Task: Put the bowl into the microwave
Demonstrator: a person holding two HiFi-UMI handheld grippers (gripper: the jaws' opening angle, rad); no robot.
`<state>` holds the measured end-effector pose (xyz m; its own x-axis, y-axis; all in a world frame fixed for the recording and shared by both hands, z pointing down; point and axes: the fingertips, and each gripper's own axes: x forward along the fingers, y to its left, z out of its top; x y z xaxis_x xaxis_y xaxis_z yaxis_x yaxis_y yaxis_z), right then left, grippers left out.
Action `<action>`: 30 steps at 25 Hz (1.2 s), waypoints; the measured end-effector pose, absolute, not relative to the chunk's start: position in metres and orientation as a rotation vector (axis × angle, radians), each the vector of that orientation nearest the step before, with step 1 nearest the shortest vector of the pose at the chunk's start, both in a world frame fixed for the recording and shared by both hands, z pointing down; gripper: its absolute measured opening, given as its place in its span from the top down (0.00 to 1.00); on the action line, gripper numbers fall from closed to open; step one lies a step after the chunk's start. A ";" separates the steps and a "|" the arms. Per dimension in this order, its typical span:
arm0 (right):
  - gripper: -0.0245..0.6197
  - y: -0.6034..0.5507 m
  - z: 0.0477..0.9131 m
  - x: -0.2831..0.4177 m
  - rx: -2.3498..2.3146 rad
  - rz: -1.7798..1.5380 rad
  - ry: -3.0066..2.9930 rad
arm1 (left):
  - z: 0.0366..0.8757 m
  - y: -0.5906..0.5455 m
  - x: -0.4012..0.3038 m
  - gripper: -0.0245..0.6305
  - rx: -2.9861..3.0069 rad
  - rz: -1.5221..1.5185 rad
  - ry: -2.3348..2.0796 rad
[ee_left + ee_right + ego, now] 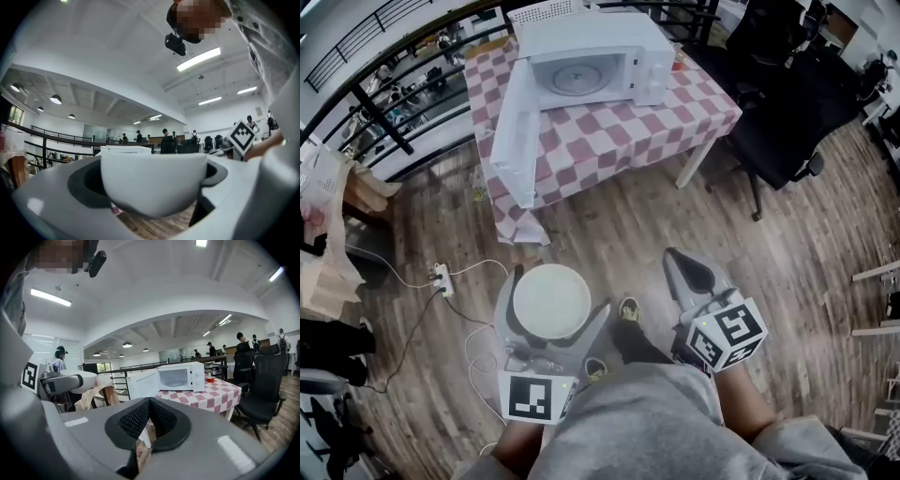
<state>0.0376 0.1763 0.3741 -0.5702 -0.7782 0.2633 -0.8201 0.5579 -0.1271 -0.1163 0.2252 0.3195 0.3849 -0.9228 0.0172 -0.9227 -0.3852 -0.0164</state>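
A white bowl [551,300] is held upright over the wooden floor by my left gripper [551,323], whose jaws are shut on its sides. The same bowl [153,183] fills the left gripper view between the grey jaws. The white microwave [591,58] stands on a pink checked table [619,127] ahead, its door [512,131] swung wide open to the left and its turntable empty. My right gripper [696,277] is shut with nothing in it, to the right of the bowl. In the right gripper view the microwave [180,377] shows ahead beyond the closed jaws [149,420].
Black office chairs [787,112] stand right of the table. A black railing [384,103] runs along the left. A power strip and cable [441,277] lie on the floor left of the bowl. Bags and clutter [323,234] sit at the far left. My own shoes [628,309] are below.
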 end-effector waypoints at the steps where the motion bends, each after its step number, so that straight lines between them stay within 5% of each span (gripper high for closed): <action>1: 0.97 0.167 0.376 0.040 1.350 0.360 -2.613 | 0.320 0.216 -0.113 0.14 -2.614 -0.043 1.738; 30: 0.97 0.008 0.378 0.091 1.179 0.349 -2.685 | 0.313 0.057 -0.050 0.14 -2.499 -0.098 1.862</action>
